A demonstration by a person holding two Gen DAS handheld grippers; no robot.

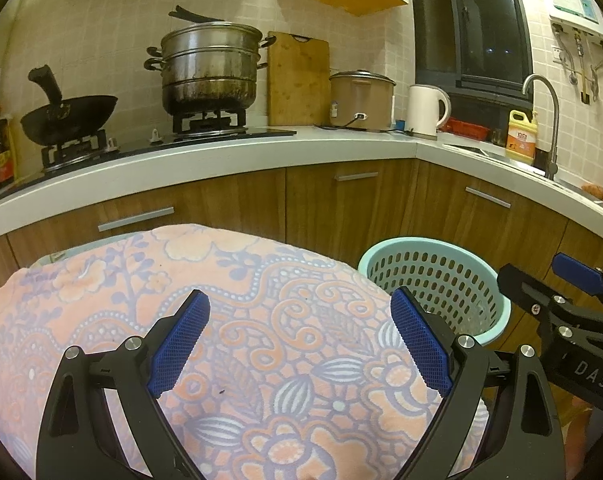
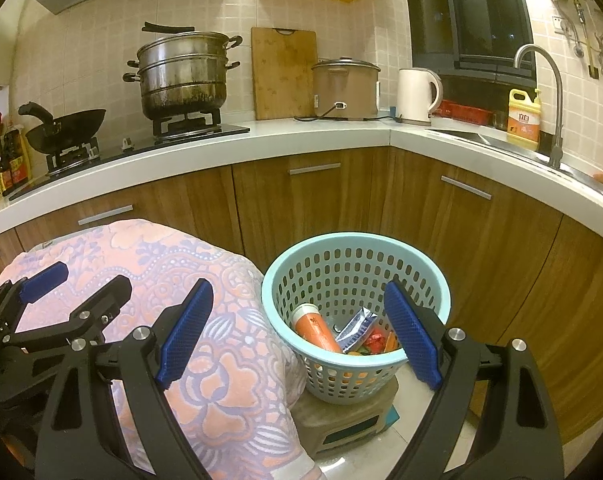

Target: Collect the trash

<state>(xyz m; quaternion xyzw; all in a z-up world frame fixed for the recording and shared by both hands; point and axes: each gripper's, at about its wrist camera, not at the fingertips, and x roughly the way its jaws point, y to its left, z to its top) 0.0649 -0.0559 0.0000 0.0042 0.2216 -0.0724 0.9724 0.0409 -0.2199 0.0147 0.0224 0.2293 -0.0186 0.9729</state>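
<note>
A light blue perforated basket (image 2: 353, 252) stands on a small stool (image 2: 349, 420). Inside lie an orange tube (image 2: 315, 330), a silver-blue wrapper (image 2: 357, 330) and other bits of trash. My right gripper (image 2: 299, 330) hovers in front of the basket, open, with nothing between its blue pads. My left gripper (image 1: 301, 344) hangs open over the floral pink cloth (image 1: 229, 280), also empty. The basket (image 1: 429, 276) shows at the right in the left wrist view, with the right gripper (image 1: 557, 296) beside it. The left gripper (image 2: 73, 284) shows at the left in the right wrist view.
The floral cloth (image 2: 221, 360) covers a rounded surface left of the basket. Behind run wooden cabinets (image 2: 309, 200) under a white counter (image 2: 301, 128) with a wok (image 2: 67, 130), steamer pot (image 2: 183, 76), cutting board (image 2: 283, 74), rice cooker (image 2: 345, 88), kettle (image 2: 415, 96), detergent bottle (image 2: 523, 118) and tap (image 2: 549, 92).
</note>
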